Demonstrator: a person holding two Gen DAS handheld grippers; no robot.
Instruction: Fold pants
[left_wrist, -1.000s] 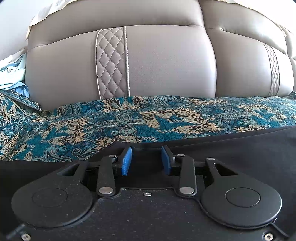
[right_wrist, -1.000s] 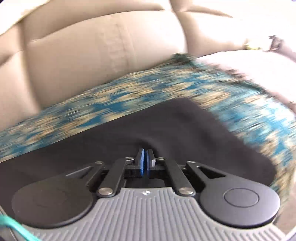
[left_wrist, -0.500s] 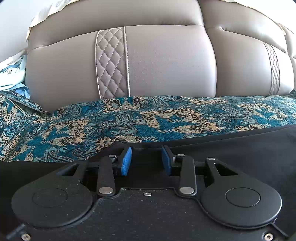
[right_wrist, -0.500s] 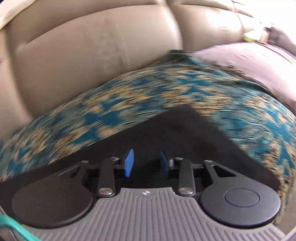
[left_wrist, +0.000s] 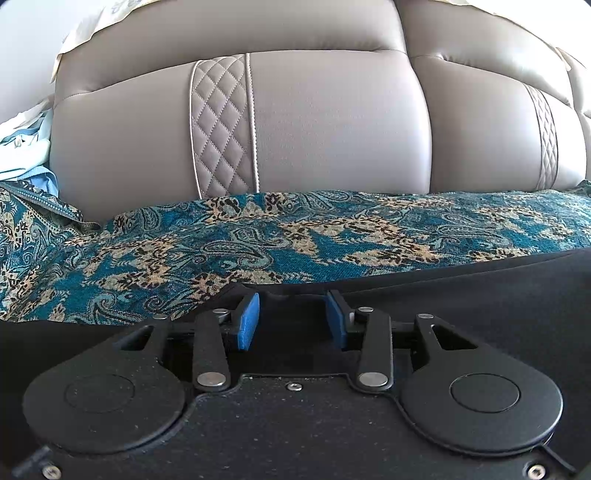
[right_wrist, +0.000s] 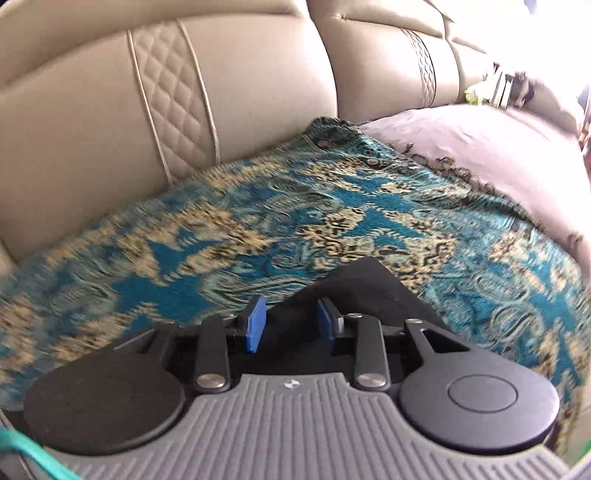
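Both claws stood wide w/ nothing held: my left claw (left_wrist: 291, 319) sat over the black pants' (left_wrist: 480, 295) far edge, running left-right along the sofa throw (left_wrist: 258, 240), my right claw (right_wrist: 290, 323) at their corner (right_wrist: 365, 280).

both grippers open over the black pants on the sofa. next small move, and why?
Probably close the right gripper on the corner of the black pants lying between its open fingers. The left gripper is open too, at the pants' edge over the patterned blanket, so neither grips cloth, and a fold needs a hold first.
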